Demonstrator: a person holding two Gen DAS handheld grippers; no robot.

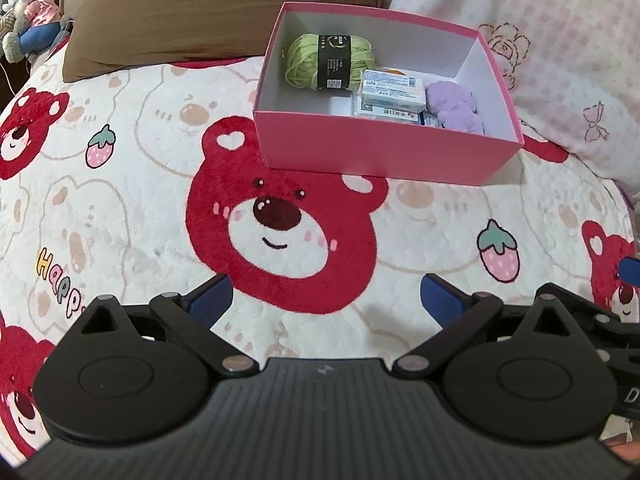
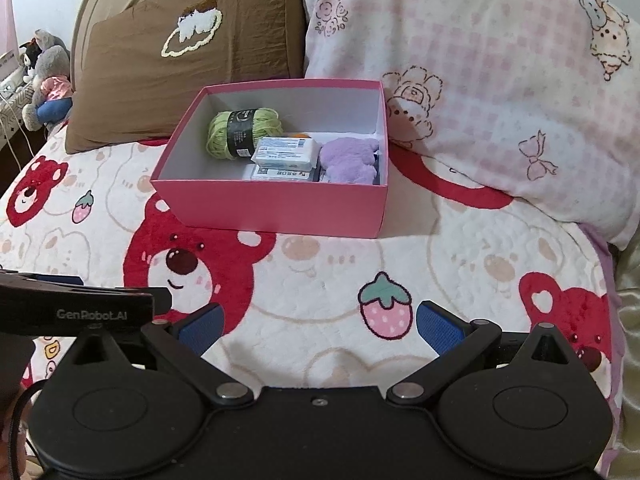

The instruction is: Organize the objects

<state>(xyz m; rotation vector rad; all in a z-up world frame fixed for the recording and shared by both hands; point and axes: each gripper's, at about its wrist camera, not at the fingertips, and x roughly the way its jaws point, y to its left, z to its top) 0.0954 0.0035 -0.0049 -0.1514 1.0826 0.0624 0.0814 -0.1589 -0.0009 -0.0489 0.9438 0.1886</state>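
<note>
While both grippers hang low over the bear-print blanket (image 1: 140, 184) with nothing between their fingers, the things to be sorted already lie in the pink box (image 2: 280, 212) farther up the bed. At the far left of the right wrist view, grey plush toys (image 2: 46, 76) sit beside the bed, and next to them a brown pillow (image 2: 192, 64) with a cream embroidered patch leans against the headboard. The left gripper (image 1: 326, 294) stands released, its blue pads spread wide above a big red bear face (image 1: 282, 224) on the blanket; its black body also shows at the left edge of the right wrist view. The box rests on the blanket just in front of the brown pillow, open at the top, white inside. In its left part lies a green yarn skein (image 2: 242, 132) wrapped in a black label; to the right of it a white wrapped packet (image 2: 286, 154) sits on top of flat printed packs, with something orange, mostly hidden, behind it; at the right wall lies a fluffy purple item (image 2: 350, 158). The right gripper (image 2: 318, 328) is likewise released, blue pads well apart, near a strawberry print (image 2: 386, 308). Right of the box a pink checked pillow (image 2: 500, 92) with bear drawings touches the box's far right corner.
</note>
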